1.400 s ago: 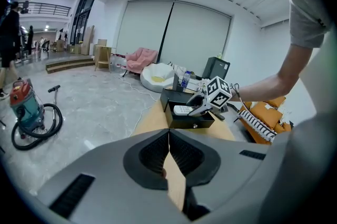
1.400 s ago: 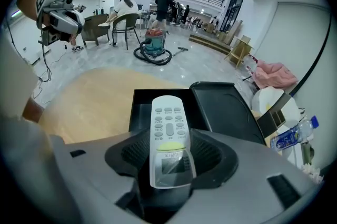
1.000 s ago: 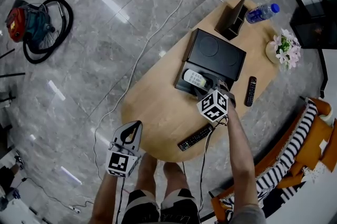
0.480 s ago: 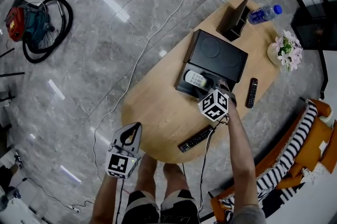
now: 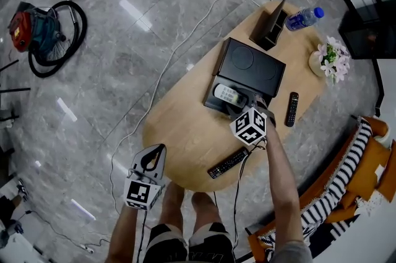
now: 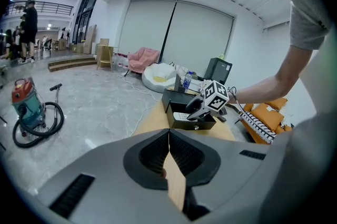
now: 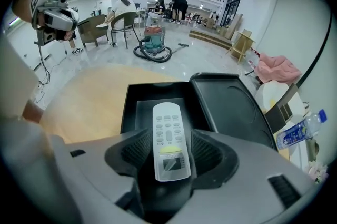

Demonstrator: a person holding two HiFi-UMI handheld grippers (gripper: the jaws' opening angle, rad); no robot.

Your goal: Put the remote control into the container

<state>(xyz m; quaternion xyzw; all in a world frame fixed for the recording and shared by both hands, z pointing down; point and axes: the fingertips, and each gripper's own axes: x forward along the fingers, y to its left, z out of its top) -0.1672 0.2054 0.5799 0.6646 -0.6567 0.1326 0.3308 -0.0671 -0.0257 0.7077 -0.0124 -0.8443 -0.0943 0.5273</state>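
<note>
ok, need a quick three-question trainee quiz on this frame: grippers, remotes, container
1. True or false: the left gripper holds a remote.
2. Pick one. The white remote gripped by the right gripper is: A. over the open container; B. lying on the floor; C. standing beside the bottle.
3. How many black remotes lie on the table outside the container?

Key
1. False: it is shut and empty, held off the table.
2. A
3. Two; the other lies on the far side of the right gripper.
</note>
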